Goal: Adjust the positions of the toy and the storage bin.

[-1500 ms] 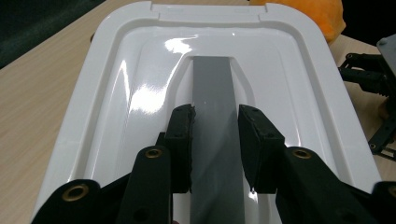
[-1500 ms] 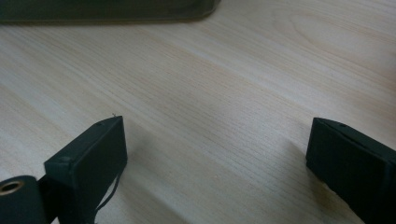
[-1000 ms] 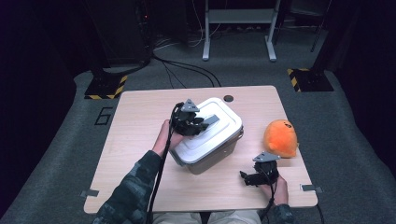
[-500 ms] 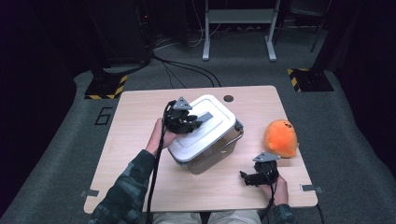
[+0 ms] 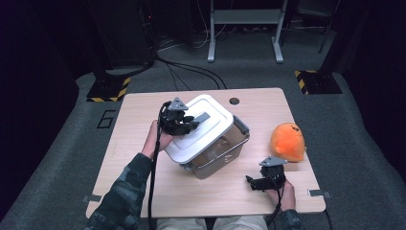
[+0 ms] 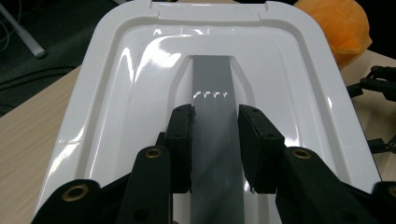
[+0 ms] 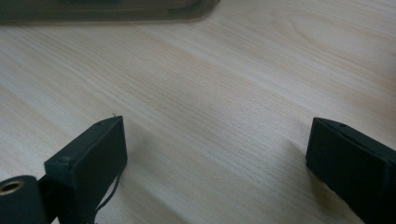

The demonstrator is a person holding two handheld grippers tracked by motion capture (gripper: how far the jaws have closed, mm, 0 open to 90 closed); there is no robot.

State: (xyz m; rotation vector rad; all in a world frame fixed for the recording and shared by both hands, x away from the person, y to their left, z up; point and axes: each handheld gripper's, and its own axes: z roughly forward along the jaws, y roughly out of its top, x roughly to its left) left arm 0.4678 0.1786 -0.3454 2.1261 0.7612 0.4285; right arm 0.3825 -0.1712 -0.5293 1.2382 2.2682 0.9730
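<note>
A clear plastic storage box [image 5: 221, 154] stands in the middle of the wooden table [image 5: 143, 110]. Its white lid [image 5: 207, 128] is tilted and shifted toward the left, leaving the box's right rim uncovered. My left gripper [image 5: 186, 121] is shut on the lid's grey handle strip [image 5: 201, 116]. In the left gripper view the pads [image 6: 181, 140] press both sides of the grey handle [image 6: 212, 79] on the white lid [image 6: 130, 79]. My right gripper [image 5: 254, 183] rests near the table's front edge; its jaws stand wide apart over bare wood in the right gripper view [image 7: 219, 144].
An orange plush toy [image 5: 287, 141] lies at the table's right, just beyond the right gripper. A round cable hole [image 5: 234, 101] sits at the far edge. Stands and cables occupy the dark floor behind. The box's grey latch [image 5: 242, 125] sticks out on its right.
The left gripper has drawn the lid to the left and raised it, so it now sits tilted off the box. The right gripper has not moved.
</note>
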